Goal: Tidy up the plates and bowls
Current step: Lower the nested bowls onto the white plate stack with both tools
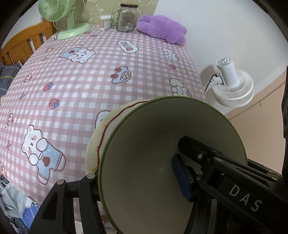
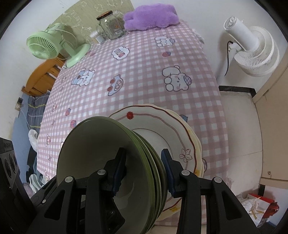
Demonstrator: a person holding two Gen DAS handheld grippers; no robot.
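A stack of several nested green bowls (image 2: 100, 153) tilts steeply toward the camera above cream plates with a wavy red line (image 2: 172, 129), near the table's front edge. My right gripper (image 2: 144, 153) is shut on the bowls' wall, one blue pad (image 2: 119, 167) inside and the other between bowls and plates. In the left wrist view the top green bowl (image 1: 144, 129) fills the lower middle. My left gripper (image 1: 136, 162) is shut on it, with a blue pad (image 1: 180, 178) inside. Its outer finger (image 1: 90, 180) is partly hidden behind the rim, beside the cream plate (image 1: 100, 133).
A pink checked tablecloth (image 1: 90, 81) with bears covers the table. At its far edge stand a green fan (image 1: 59, 12), a glass jar (image 1: 127, 18), a cotton-swab tub (image 1: 105, 22) and a purple plush toy (image 1: 162, 28). A white fan (image 2: 252, 48) stands on the floor, right of the table.
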